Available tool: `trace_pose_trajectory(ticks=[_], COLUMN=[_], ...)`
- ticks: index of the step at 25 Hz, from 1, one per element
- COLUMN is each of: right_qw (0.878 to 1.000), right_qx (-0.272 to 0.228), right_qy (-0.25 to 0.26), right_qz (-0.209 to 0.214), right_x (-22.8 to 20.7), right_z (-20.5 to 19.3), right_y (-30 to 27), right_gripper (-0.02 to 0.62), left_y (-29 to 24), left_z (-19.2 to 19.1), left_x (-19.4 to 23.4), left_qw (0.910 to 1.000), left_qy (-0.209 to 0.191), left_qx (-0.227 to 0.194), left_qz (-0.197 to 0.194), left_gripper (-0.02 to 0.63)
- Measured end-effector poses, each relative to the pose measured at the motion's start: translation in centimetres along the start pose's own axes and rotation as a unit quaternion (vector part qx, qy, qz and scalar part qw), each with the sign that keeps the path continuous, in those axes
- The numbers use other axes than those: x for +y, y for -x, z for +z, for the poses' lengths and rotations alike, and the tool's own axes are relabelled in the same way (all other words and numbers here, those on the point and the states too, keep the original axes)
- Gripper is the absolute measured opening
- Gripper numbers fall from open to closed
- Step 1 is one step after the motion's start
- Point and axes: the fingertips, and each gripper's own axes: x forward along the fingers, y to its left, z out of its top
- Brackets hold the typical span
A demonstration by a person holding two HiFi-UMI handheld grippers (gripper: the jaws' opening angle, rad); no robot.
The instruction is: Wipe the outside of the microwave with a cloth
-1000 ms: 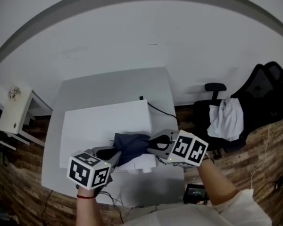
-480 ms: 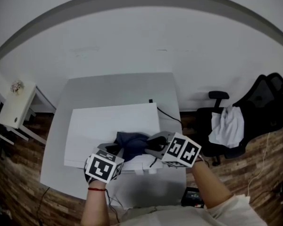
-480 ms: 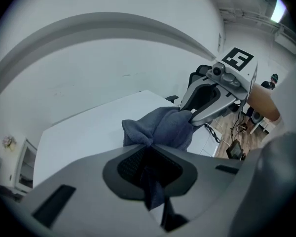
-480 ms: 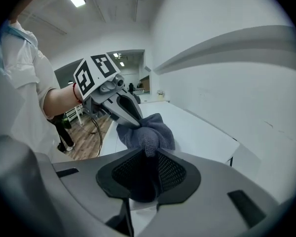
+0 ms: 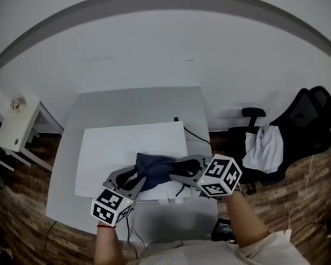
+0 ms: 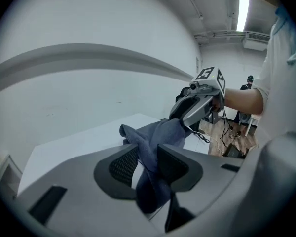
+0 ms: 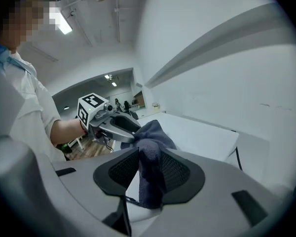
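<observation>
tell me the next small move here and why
Probably back the left gripper off the cloth: both grippers' jaws have just been opening, and a gap shows beside the cloth in the left's, while it fills the right gripper's. The cloth lies bunched on the microwave top, not spread for wiping.

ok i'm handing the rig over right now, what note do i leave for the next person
Left hand-held gripper: jaws have just been opening and now stand apart. The cloth hangs between them with a gap at one pad, so it isn't gripped.
Right hand-held gripper: jaws have just been opening too. The cloth is bunched between the pads and touches both; can't tell if it is pinched.
Things: the dark cloth lies heaped on top of the microwave, at the edge nearest the person. The microwave stands on the table.
Done: nothing shows which faces were wiped.
Left: regrip the cloth, then probably wipe the outside.
</observation>
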Motion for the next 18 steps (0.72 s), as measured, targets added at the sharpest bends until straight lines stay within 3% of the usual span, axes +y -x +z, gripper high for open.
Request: trace_pose_trajectory(ticks=[3,5,10,15,18], right_qw=[1.0,0.999,0.994,0.987,0.982], right_qx=[-0.026,-0.052,-0.108,-0.155,-0.177], right_qy=[-0.009,-0.012,0.016,0.039,0.059], right_qz=[0.004,0.003,-0.008,-0.005,-0.017], right_x=[0.3,0.6,0.7,1.7,2.3], right_z=[0.9,1.9,4.6,5.8,6.0], right_y=[0.6,1.1,2.1,3.7,4.8], right_gripper=[0.14,0.14,0.14,0.14,0.139], left_y=[1.1,2.5,5.7,5.4,4.9], left_z=[0.2,1.2,6.4,8.7,9.9], left_x=[0.5,1.1,1.6,-0.9,-2.9], left_qw=[0.9996,0.9975,0.9744,0.9645,0.9568], left_qy=[-0.011,-0.003,0.039,0.008,-0.006], left_qx=[-0.022,-0.066,-0.22,-0.264,-0.29], left_qz=[0.01,0.025,0.028,-0.001,-0.02], left_gripper=[0.152,0.156,0.155,0.147,0.099])
